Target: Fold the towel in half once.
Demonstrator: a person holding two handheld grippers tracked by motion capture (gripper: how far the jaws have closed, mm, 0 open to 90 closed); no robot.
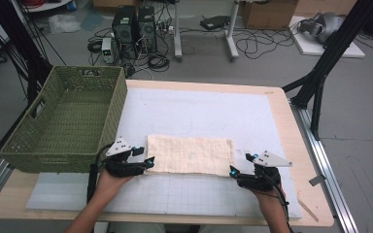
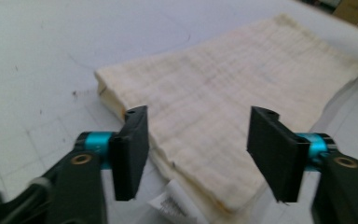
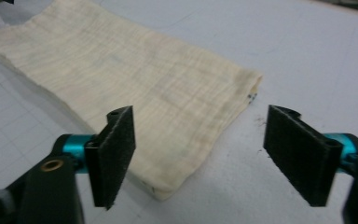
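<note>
Nearest the person, two forearms come in from the near edge of the table (image 1: 291, 121), each hand holding a tool. The left tool (image 1: 149, 162) sits at the near left corner of a folded cream cloth (image 1: 190, 154). Its jaws stand wide apart, and in the left gripper view the left tool (image 2: 196, 149) has the corner of the cloth (image 2: 223, 107) lying below and between the two black pads (image 2: 129, 154) without either pad pressing on it. A small white label (image 2: 168, 205) sticks out from under the cloth's near edge just in front of that tool.

The right tool (image 1: 233, 171) sits at the near right corner of the cloth, and its jaws are also wide open. In the right gripper view the right tool (image 3: 198, 154) has the cloth (image 3: 135, 79) reaching under its left pad (image 3: 112, 154), while the other pad stands over bare mat; nothing is gripped.

The cloth lies flat as a long rectangle on the white gridded mat (image 1: 199, 111) that covers most of the table, near the middle of its near half, between the two tools.

Farther off on the left, a green woven basket (image 1: 107, 111) stands on the table's left edge, well apart from the cloth's far side but just beside the left tool. Beyond the table, on the floor, stand computer towers (image 1: 135, 29) among loose cables.
</note>
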